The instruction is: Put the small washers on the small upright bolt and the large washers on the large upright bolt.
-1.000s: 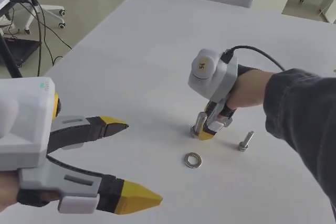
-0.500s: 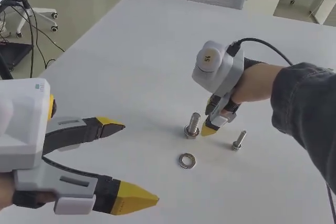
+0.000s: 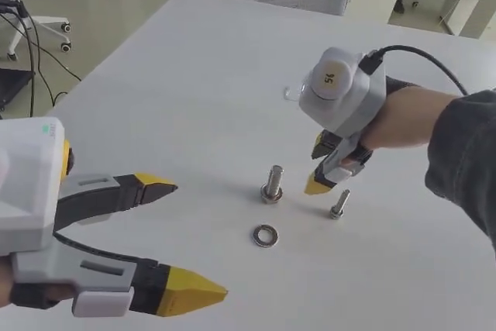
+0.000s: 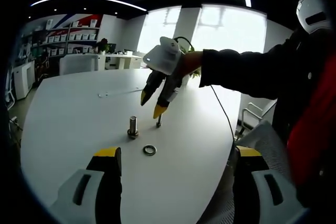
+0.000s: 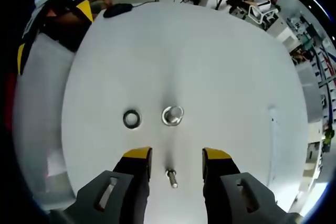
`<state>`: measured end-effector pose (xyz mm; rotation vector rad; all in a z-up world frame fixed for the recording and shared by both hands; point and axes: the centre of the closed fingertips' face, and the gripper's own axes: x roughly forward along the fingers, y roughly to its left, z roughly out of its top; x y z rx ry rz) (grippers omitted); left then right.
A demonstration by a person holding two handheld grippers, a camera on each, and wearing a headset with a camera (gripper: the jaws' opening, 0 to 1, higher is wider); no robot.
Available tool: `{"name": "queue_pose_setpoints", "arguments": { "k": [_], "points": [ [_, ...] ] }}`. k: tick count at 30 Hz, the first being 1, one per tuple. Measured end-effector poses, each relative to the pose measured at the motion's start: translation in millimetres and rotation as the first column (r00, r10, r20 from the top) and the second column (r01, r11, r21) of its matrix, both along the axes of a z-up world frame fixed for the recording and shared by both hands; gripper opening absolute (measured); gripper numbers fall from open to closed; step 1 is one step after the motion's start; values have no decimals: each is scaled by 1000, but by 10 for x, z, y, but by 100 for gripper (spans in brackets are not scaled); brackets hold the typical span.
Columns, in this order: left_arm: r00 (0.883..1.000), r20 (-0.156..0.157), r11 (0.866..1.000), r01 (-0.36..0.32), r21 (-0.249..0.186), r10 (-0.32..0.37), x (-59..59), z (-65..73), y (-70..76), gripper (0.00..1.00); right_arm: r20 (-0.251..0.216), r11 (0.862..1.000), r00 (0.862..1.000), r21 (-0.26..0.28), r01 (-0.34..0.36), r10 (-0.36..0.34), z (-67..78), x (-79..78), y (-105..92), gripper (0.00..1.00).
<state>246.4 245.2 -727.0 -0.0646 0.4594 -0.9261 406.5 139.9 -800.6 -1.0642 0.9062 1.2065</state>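
Head view overhead, gripper views lower, sharing large bolt [image 3: 272, 184]

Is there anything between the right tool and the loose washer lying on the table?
Nothing visible. The washer lies on bare table, apart from the large bolt and the small bolt; the open right tool hangs over the small bolt.

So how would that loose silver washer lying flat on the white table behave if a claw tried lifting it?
The flat silver metal washer lies flush on the smooth white table, so it would probably slide before lifting. It looks thin and rigid, likely light. Tipped on edge, its round shape might let it roll.
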Motion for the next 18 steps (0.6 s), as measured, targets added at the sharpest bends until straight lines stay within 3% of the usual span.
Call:
{"name": "queue_pose_setpoints", "arguments": {
  "k": [18],
  "points": [
    [1000,15,1000,16,0,-16,-26,41,-60,88,1,998,1000,65,14,-14,124,-438,-79,41]
  ]
}}
